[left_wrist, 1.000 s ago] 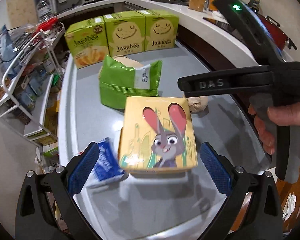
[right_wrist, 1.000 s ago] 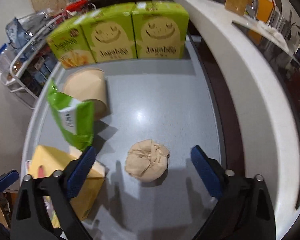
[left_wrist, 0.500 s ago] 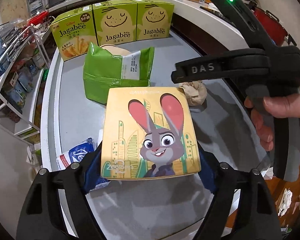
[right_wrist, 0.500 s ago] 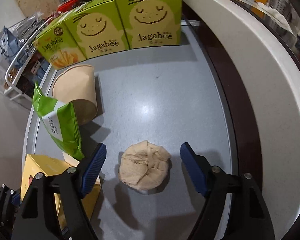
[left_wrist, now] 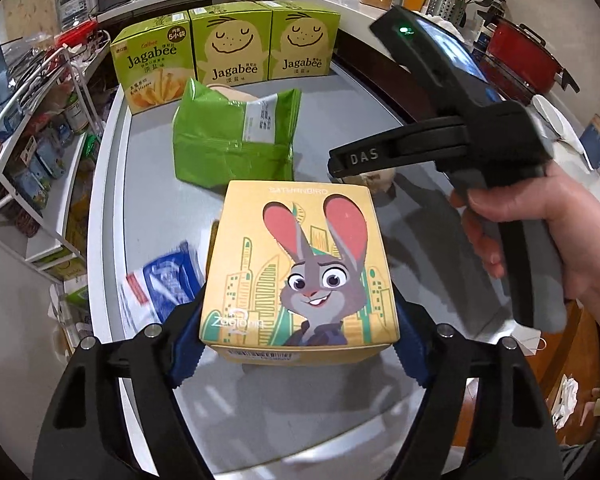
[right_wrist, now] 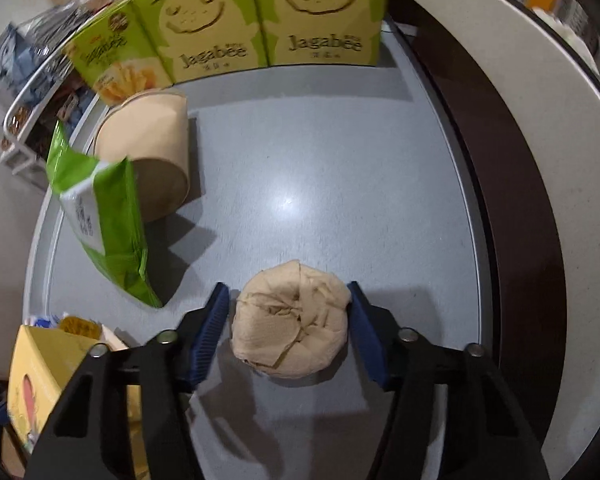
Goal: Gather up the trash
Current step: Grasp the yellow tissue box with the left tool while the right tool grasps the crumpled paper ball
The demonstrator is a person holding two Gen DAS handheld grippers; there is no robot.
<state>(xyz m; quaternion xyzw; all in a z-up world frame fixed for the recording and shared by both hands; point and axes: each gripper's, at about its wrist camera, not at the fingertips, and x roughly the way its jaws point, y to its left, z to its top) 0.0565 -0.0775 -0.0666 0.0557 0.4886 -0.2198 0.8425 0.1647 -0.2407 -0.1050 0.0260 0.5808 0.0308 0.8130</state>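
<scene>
Green bag [left_wrist: 236,140] behind yellow box [left_wrist: 300,268]

I saw three green Jagabee boxes [left_wrist: 228,46] lined up along the grey surface [right_wrist: 320,184], a wire rack [left_wrist: 28,152] beside it.

grey counter [right_wrist: 340,160] | green boxes [right_wrist: 324,12], cup [right_wrist: 148,148], green bag [right_wrist: 104,232], paper wad [right_wrist: 292,328]

Bare grey tabletop [right_wrist: 320,152] lies before Jagabee boxes [right_wrist: 324,20].
</scene>
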